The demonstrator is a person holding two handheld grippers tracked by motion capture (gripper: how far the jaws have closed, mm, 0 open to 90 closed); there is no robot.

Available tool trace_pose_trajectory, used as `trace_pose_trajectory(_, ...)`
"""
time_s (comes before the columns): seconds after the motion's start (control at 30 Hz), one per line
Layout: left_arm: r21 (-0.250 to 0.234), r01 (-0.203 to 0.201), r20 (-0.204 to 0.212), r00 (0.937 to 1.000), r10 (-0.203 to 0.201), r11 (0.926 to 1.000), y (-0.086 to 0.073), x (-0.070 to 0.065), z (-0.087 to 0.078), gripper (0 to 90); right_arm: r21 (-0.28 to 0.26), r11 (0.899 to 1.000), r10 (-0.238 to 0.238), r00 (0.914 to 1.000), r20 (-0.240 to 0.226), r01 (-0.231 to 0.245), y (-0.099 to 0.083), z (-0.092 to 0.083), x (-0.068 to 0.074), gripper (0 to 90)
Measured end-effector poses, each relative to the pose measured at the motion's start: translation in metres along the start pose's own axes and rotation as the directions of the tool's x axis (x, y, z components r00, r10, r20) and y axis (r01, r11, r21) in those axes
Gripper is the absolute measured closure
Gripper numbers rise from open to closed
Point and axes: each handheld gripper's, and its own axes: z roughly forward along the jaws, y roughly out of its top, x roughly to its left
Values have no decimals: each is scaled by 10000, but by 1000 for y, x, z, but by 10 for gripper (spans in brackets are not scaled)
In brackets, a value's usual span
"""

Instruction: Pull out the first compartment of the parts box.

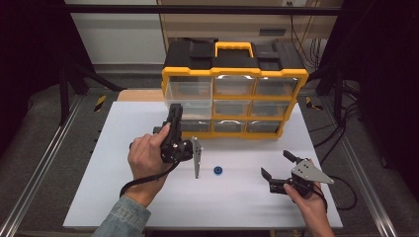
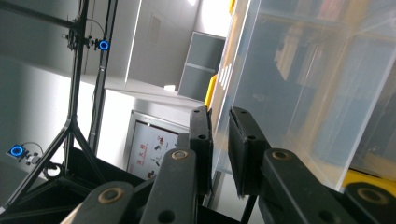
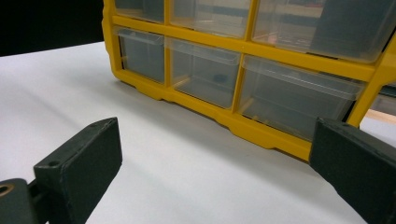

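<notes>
I have the white bench [image 1: 148, 197] under me, and the yellow and black drawer cabinet [image 1: 232, 74] stands at its far edge, slightly right of the middle. Its clear drawers sit in three columns. The top left drawer [image 1: 190, 96] is pulled out toward me, past the yellow frame.

My left tool [image 1: 174, 118] is turned on its side and reaches to the near wall of that pulled-out drawer. In the left gripper view the two black jaws stand close together with the clear wall [image 2: 223, 121] in the narrow gap between them; I read that as a pinch on the drawer. My left hand [image 1: 147, 160] grips the tool body over the middle of the bench.

My right tool [image 1: 276, 165] rests low near the bench's right front corner, held by my right hand [image 1: 309, 200]. Its jaws are spread wide with nothing between them, and in the right gripper view they point at the cabinet's bottom row of drawers [image 3: 205, 70].

A small blue ring [image 1: 218, 170] lies flat on the bench between the two tools, apart from both.
</notes>
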Motion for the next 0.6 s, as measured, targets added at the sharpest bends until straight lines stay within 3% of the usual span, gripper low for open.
trace_pose_trajectory(0.33, 23, -129, -33, 9999, 129, 9999, -1, -2, -1, 793, 43, 10000, 41, 10000, 6, -41, 0, 0, 1, 32)
trace_pose_trajectory(0.5, -55, 101, 4, 9999, -101, 9999, -1, -1, 0, 784, 44, 10000, -15, 10000, -10, 15, 0, 0, 1, 31)
trace_pose_trajectory(0.6, -175, 375, 141, 9992, -373, 9991, -1, -1, -1, 712, 39, 10000, 31, 10000, -3, -31, 0, 0, 1, 30)
